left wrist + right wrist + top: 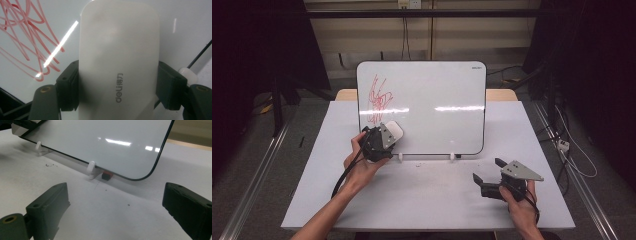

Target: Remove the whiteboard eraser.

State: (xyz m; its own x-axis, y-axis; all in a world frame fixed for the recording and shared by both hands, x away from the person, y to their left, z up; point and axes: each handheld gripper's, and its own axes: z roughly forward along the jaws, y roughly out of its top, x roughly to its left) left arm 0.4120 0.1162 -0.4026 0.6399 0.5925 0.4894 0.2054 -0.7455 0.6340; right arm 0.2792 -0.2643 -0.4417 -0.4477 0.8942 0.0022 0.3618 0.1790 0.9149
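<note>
Whiteboard [437, 90]: one; eraser [117, 50]: one, clamped by left gripper [117, 85]; grippers: two

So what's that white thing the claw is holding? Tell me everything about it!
It's a whiteboard eraser: a smooth, white, plastic-looking block with rounded corners and small grey "deli" lettering. The left claw is shut on its two long sides. It is held up at the whiteboard, just below and right of the red scribble.

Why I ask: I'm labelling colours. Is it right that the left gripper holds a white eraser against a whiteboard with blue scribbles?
Not quite: the scribbles are red, as the high view shows. The left gripper does hold the white eraser against the whiteboard.
</note>
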